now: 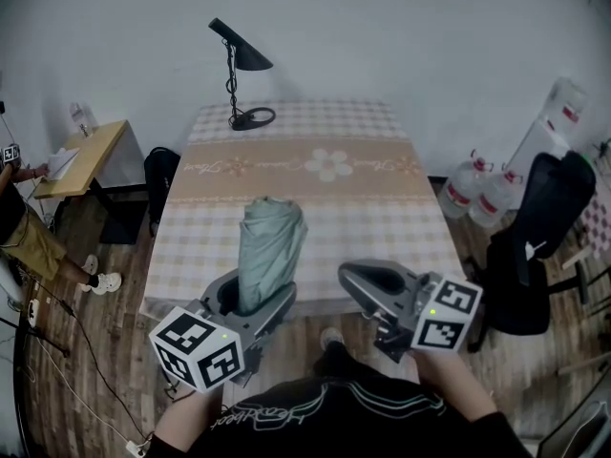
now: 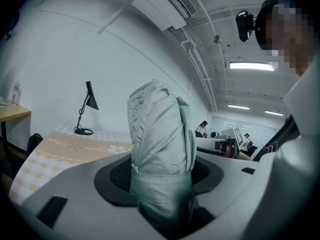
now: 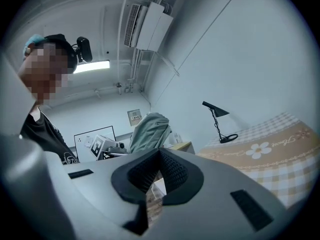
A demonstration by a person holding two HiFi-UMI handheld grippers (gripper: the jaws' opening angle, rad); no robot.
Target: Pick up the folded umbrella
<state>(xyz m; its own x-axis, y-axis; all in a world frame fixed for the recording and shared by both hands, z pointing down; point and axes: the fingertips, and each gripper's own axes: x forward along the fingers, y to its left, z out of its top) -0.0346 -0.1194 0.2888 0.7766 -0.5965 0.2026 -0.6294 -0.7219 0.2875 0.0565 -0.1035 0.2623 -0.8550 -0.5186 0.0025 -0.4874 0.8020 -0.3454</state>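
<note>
folded umbrella [image 1: 272,246], seemingly upright, clamped in left gripper [image 1: 256,301]

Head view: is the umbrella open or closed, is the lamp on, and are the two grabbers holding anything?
umbrella: folded shut, standing upright between the jaws.
left gripper: shut on the umbrella's lower end.
right gripper: jaws together, nothing between them.
lamp: upright on the table's far end, looks switched off.
office chair: nobody sitting in it.
</note>
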